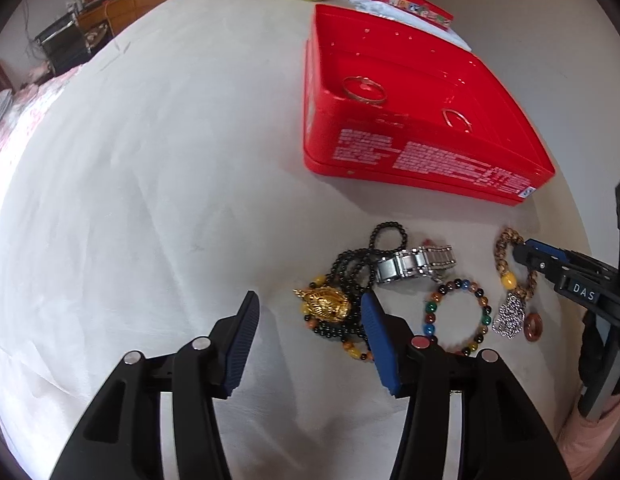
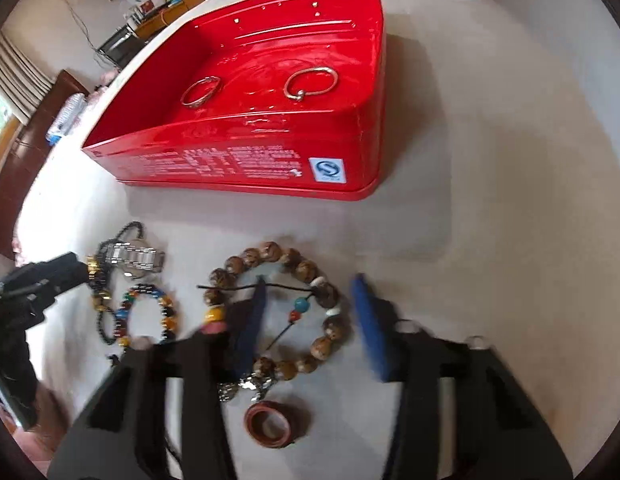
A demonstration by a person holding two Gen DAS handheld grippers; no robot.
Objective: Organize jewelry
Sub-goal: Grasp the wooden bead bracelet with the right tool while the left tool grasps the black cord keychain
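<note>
Showing "DAS" on right gripper [image 1: 522, 250], red tin [image 1: 390, 152]

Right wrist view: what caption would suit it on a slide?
Right gripper straddles one side of a wooden bead bracelet, before a red tin already holding two metal bangles.

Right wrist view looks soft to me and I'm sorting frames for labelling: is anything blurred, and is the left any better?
Right wrist view: the hand-held gripper is smeared, the red tin sharp. Left wrist view: sharp throughout, with fisheye bending.
</note>
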